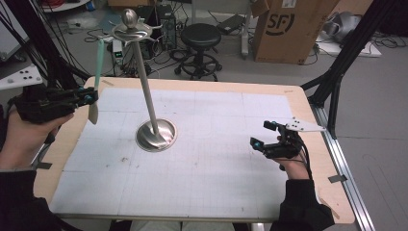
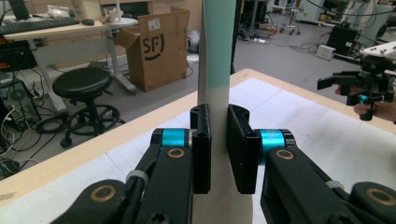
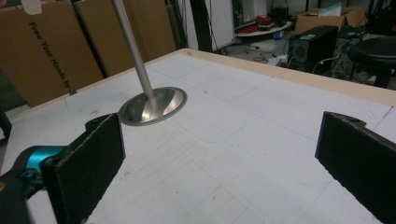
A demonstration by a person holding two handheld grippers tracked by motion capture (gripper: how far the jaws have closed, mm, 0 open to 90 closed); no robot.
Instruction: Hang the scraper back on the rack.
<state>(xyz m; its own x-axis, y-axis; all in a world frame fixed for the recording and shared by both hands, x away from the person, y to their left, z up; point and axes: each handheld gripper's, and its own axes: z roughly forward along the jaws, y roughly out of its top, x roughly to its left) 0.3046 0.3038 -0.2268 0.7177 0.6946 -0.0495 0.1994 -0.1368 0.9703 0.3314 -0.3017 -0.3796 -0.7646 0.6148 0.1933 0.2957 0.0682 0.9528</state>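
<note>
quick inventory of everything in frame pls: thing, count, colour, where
utensil: 1, mint-green upper part and cream lower part, upright off the table at far left, clamped in the left hand-held gripper
metal stand: 1, silver, round base left of centre on the mat, tall pole leaning left, hooked top with a ball
mat: 1, white with grid lines, covers most of the table
table: 1, light wood, edges show around the mat
stool: 1, black, on the floor behind the table
cardboard box: 1, brown, floor at back right
left hand-held gripper: 1, black with teal joints, shut on the utensil
right hand-held gripper: 1, black, jaws open, at right over the mat
</note>
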